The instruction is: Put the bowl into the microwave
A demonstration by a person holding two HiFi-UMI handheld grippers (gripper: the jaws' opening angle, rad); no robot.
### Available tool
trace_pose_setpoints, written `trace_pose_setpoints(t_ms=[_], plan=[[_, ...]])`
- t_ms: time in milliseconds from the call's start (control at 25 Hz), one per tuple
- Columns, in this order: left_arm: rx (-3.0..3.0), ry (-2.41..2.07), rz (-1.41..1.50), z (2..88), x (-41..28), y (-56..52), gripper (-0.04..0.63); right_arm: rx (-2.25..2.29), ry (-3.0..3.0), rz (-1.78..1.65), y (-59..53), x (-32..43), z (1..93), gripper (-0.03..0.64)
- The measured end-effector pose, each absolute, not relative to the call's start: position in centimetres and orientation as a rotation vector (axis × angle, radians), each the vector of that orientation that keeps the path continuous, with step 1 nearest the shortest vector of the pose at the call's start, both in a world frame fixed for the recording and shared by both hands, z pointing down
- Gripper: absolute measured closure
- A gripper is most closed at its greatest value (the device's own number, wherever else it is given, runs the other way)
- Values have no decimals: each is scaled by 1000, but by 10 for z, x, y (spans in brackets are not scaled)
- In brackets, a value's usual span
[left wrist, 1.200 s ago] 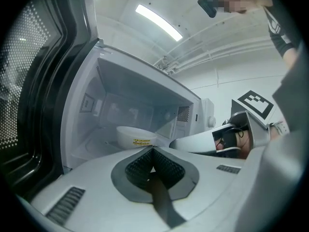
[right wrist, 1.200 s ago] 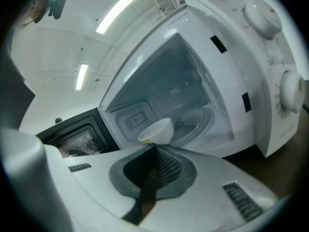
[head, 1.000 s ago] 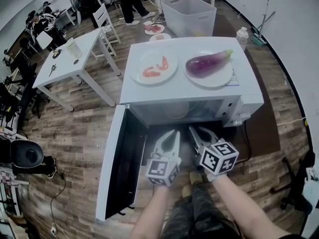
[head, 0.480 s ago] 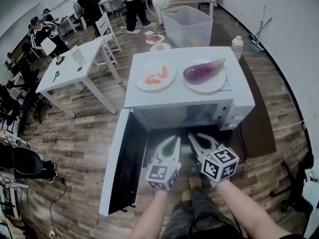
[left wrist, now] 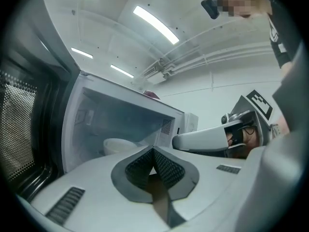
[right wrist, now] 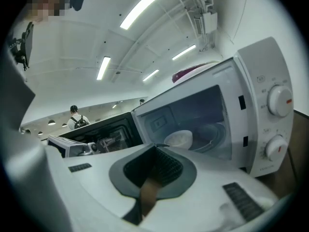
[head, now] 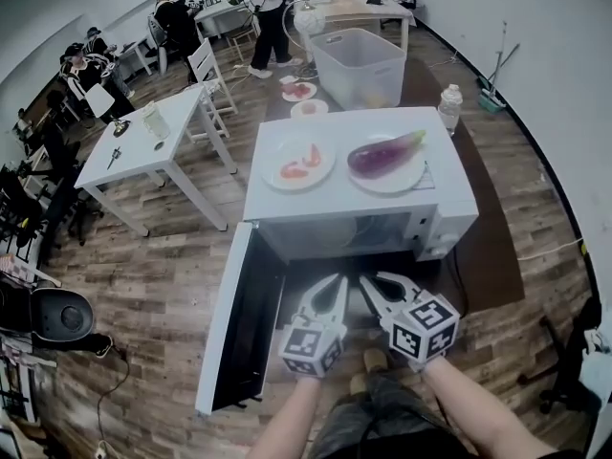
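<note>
Your left gripper [left wrist: 153,152] had its jaws pressed together on nothing, and so did your right gripper [right wrist: 155,150]. Both pointed into the open microwave [right wrist: 263,66] just ahead of them. The bowl [right wrist: 178,139] sat inside its cavity, beyond both sets of tips and apart from them. The door [head: 239,323] stood swung out on the left gripper's left.

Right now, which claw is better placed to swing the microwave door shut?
Probably the left claw: it sits beside the open door, hinged on that side; the right claw is farther off.
</note>
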State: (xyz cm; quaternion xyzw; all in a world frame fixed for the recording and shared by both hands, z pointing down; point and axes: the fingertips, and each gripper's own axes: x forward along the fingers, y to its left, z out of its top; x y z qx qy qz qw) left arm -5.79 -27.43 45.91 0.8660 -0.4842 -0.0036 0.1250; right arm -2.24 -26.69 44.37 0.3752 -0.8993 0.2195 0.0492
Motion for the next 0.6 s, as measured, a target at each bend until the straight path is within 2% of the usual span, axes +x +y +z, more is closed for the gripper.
trace_pose_setpoints(t_ms=[600], plan=[[2509,-1363,-27,432,-48,-253,595,975,-2823,572,-236,-26,403,615]])
